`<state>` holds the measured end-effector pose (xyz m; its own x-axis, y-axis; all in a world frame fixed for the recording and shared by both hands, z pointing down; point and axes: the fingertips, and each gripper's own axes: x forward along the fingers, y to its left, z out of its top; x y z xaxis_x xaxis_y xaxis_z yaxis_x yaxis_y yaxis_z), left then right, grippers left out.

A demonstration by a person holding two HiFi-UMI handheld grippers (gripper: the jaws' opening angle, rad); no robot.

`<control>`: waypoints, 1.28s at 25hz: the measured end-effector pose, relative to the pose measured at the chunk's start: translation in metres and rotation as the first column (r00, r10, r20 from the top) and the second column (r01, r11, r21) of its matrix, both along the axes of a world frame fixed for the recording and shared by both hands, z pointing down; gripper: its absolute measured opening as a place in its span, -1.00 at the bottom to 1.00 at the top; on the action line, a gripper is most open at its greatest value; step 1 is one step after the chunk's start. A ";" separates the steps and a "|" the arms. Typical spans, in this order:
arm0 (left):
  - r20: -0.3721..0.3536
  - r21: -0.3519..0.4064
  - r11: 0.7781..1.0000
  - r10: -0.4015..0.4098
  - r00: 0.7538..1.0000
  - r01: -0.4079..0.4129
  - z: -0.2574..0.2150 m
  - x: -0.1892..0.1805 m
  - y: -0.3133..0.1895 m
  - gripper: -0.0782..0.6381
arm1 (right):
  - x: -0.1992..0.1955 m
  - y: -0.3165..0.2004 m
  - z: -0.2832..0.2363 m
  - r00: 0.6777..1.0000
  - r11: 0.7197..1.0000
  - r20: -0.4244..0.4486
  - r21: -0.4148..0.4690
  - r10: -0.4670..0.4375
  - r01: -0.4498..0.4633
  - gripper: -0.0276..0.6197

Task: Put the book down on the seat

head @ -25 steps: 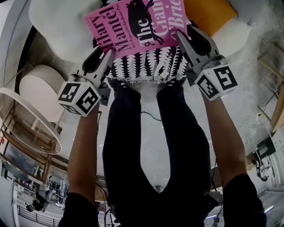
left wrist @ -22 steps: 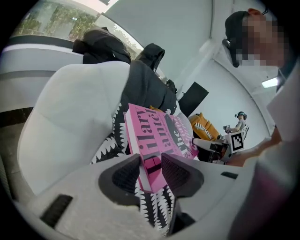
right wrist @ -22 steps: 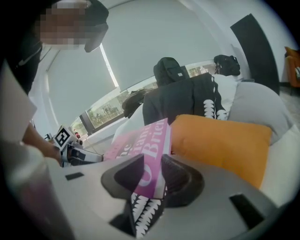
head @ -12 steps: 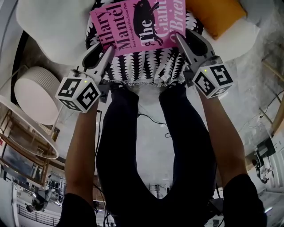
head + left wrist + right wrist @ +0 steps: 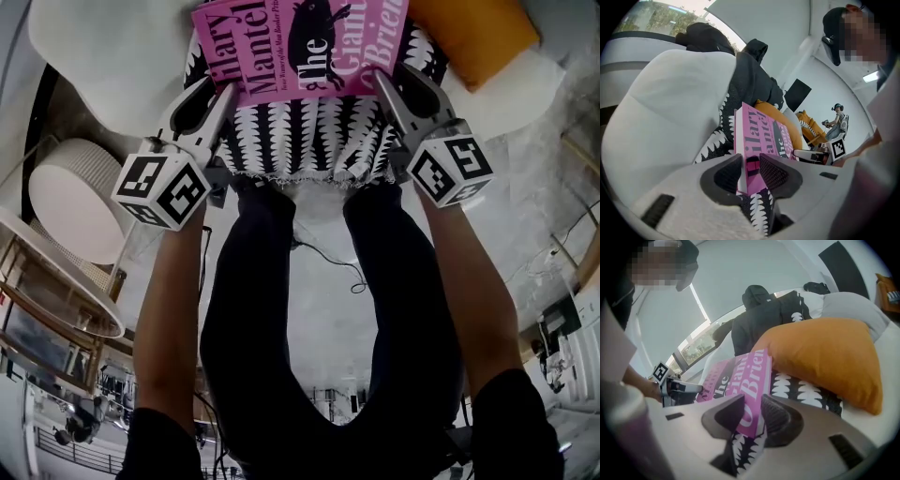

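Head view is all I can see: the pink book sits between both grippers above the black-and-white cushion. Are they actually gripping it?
Observer: Yes; the left gripper has just been closing and is clamped on the pink book's near corner.
Operator: And the right one?
Observer: The right gripper is clamped on the book's other near corner.
Operator: Anything behind the book?
Observer: A black hooded jacket lies behind the orange cushion.

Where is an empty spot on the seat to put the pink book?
Bare white upholstery lies left of the zigzag throw. The throw under the book looks free too. The right side is crowded by the orange cushion.
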<state>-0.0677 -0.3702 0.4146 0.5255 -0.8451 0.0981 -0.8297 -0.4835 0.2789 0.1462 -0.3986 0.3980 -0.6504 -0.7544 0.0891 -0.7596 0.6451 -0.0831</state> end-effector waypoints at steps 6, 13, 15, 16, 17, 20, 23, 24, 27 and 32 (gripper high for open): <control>0.012 0.000 1.000 0.004 1.000 -0.004 0.000 -0.001 -0.002 -0.41 | 0.000 0.002 0.004 1.000 1.000 -0.003 -0.007 0.005 -0.005 -0.53; 0.007 0.011 1.000 -0.005 1.000 0.005 0.004 -0.002 -0.005 -0.41 | -0.001 -0.001 0.009 1.000 1.000 -0.014 -0.002 0.004 -0.004 -0.54; 0.008 0.016 1.000 -0.010 1.000 0.009 0.004 -0.003 -0.006 -0.41 | -0.002 -0.004 0.011 1.000 1.000 -0.016 -0.003 0.003 -0.003 -0.55; 0.009 0.017 1.000 -0.010 1.000 0.010 0.005 -0.003 -0.007 -0.41 | -0.002 -0.005 0.012 1.000 1.000 -0.016 -0.003 0.004 -0.004 -0.55; 0.010 0.017 1.000 -0.010 1.000 0.010 0.006 -0.003 -0.008 -0.41 | -0.002 -0.005 0.013 1.000 1.000 -0.016 -0.003 0.005 -0.005 -0.55; 0.013 0.013 1.000 -0.009 1.000 0.009 0.010 -0.003 -0.009 -0.41 | -0.002 -0.006 0.015 1.000 1.000 -0.015 0.000 0.007 -0.007 -0.55; 0.017 0.011 1.000 -0.009 1.000 0.009 0.012 -0.004 -0.011 -0.41 | -0.003 -0.008 0.016 1.000 1.000 -0.013 0.004 0.008 -0.008 -0.55; 0.018 0.009 1.000 -0.009 1.000 0.009 0.012 -0.004 -0.012 -0.41 | -0.003 -0.008 0.017 1.000 1.000 -0.014 0.005 0.007 -0.007 -0.55; 0.021 0.002 1.000 -0.010 1.000 0.010 0.014 -0.005 -0.014 -0.41 | -0.004 -0.010 0.019 1.000 1.000 -0.015 0.005 0.005 -0.005 -0.55; 0.019 -0.015 1.000 -0.011 1.000 0.011 0.017 -0.009 -0.017 -0.41 | -0.008 -0.014 0.019 1.000 1.000 -0.022 0.005 0.000 0.000 -0.55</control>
<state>-0.0763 -0.3873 0.4318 0.5142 -0.8491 0.1205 -0.8400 -0.4703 0.2705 0.1383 -0.4126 0.4174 -0.6487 -0.7546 0.0991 -0.7609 0.6458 -0.0633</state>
